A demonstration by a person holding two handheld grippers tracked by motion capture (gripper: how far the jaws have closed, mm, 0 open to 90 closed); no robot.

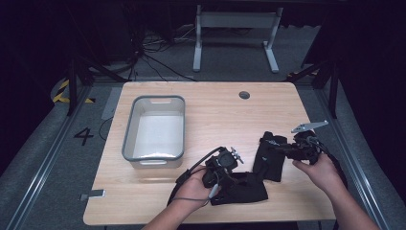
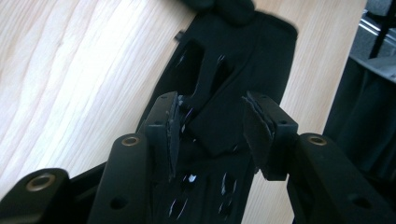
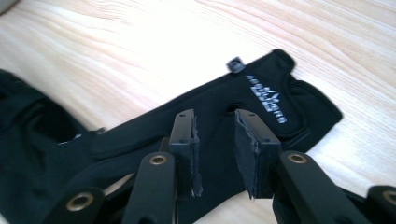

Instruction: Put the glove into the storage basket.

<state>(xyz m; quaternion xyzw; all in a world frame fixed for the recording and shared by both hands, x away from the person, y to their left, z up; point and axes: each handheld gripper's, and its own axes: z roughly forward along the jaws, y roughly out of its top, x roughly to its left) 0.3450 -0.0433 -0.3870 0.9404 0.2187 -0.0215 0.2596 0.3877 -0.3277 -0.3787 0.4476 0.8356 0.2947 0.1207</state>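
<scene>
light wooden table is carrying all | grey plastic bin with white inside is standing left, well apart | two black fabric gloves: one under left gripper, jaws apart, straddling a finger; other under right gripper, jaws apart above the cuff | advice: lowering until both pads are enclosing one cloth layer, then closing.
</scene>
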